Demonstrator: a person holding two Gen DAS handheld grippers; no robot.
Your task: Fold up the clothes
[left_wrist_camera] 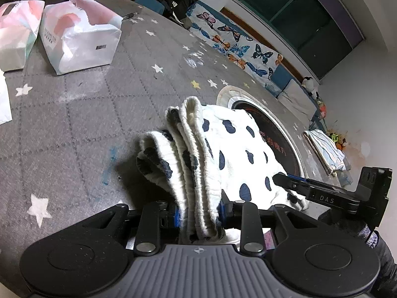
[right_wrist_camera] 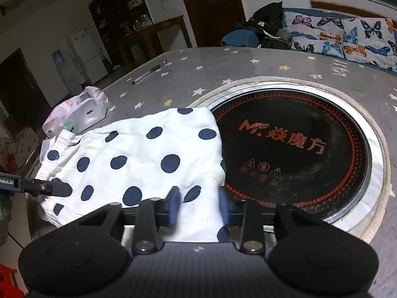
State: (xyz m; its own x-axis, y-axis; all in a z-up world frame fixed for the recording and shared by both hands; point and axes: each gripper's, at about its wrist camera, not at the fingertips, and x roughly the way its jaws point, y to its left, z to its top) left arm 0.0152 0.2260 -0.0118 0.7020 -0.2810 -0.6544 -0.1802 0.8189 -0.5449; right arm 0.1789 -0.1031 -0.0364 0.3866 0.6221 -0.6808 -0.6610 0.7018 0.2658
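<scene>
Between the blue pads of the left hand-held gripper (left_wrist_camera: 199,214), the gathered ribbed waistband of the white, navy-dotted garment (left_wrist_camera: 238,149) is clamped tight. Beside it, the right hand-held gripper (right_wrist_camera: 198,206) stands partly open over the garment's near edge, clasping nothing. That cloth lies on the grey starred bench (left_wrist_camera: 74,124), overlapping the round black cooktop (right_wrist_camera: 297,149).

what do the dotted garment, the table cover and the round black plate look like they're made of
Garment: soft white woven or knit cloth with navy dots; it crumples, and its ribbed band looks elasticated. Table cover: grey quilted fabric, judging by the diamond stitch lines and printed stars, matte. Plate: smooth black glass or ceramic, probably a cooktop; it reflects light and sits in a shiny metal ring.
</scene>
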